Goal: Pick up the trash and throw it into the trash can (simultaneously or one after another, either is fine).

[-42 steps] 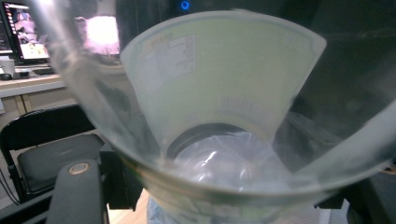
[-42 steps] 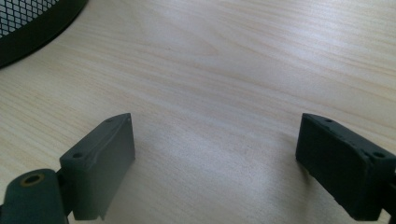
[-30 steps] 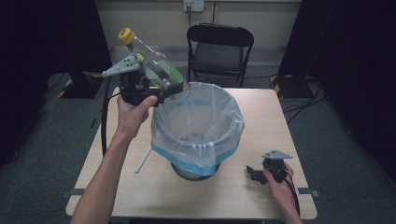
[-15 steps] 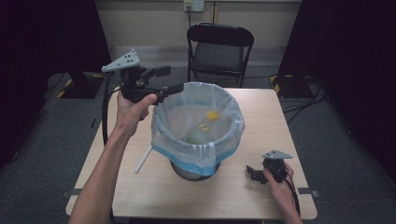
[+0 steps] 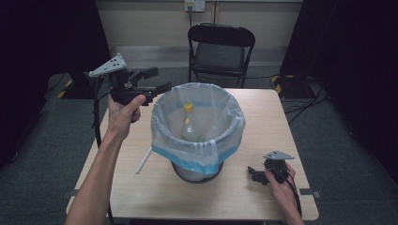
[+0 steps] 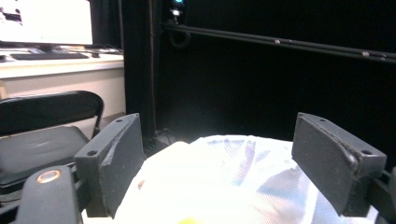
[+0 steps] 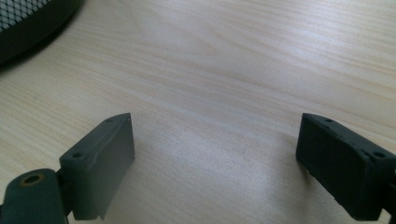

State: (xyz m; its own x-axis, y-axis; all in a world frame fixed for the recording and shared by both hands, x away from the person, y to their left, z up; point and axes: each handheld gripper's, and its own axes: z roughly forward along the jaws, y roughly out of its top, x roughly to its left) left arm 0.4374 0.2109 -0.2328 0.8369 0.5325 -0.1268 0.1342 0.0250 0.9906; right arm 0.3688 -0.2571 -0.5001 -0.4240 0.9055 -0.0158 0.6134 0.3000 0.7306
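Observation:
A clear plastic bottle (image 5: 191, 127) with a yellow cap lies inside the bin (image 5: 197, 123), which is lined with a white and blue bag (image 6: 224, 177) and stands mid-table. My left gripper (image 5: 157, 80) is held in the air just left of the bin's rim, open, with nothing between its jaws. My right gripper (image 5: 253, 174) rests on the table near the front right, open, its jaws (image 7: 215, 163) spread over bare wood.
A white stick (image 5: 143, 160) lies on the wooden table (image 5: 263, 122) to the left of the bin. A black folding chair (image 5: 219, 47) stands behind the table. Dark curtains hang on both sides. The bin's dark base (image 7: 28, 23) sits far from the right gripper.
The left gripper was shut on the bottle above the bin's rim; it opened, and the bottle dropped into the bag. The right gripper has stayed still.

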